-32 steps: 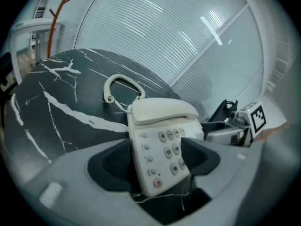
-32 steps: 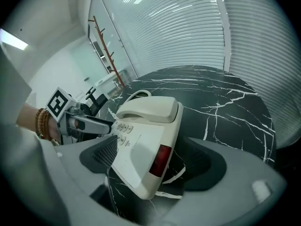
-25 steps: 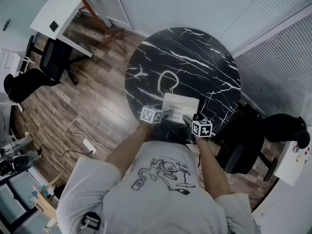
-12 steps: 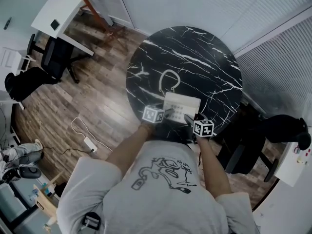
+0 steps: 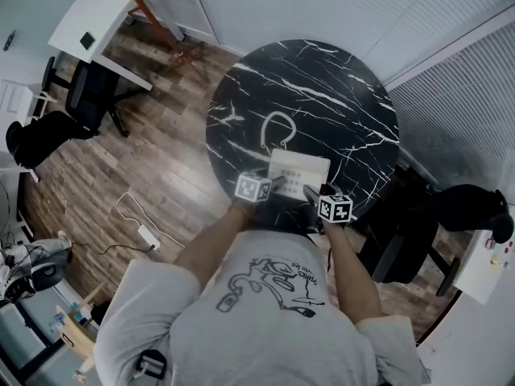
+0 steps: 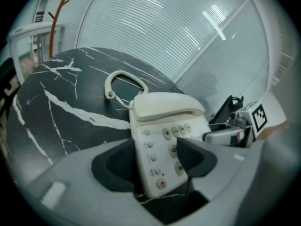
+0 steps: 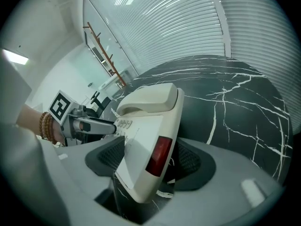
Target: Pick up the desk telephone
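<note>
Seen from overhead, the desk telephone [image 5: 299,170] sits near the front edge of the round black marble worktop [image 5: 322,87], with a gripper at each near corner. Only the close views show the grips. The left hand-held gripper [image 6: 157,152], jaws just drawn in, pinches the keypad corner, with the cord [image 6: 123,76] looped behind. The right hand-held gripper [image 7: 150,161], its jaws also just closing, clamps the edge bearing a red panel [image 7: 159,155].

HEAD VIEW: looking steeply down from above the person, far off, covering the whole round table [image 5: 322,87] | LEFT GRIPPER VIEW: sitting low, looking close across the telephone [image 6: 160,126] | RIGHT GRIPPER VIEW: sitting low, looking close along its other side | SHARED: all three are showing telephone and table
</note>
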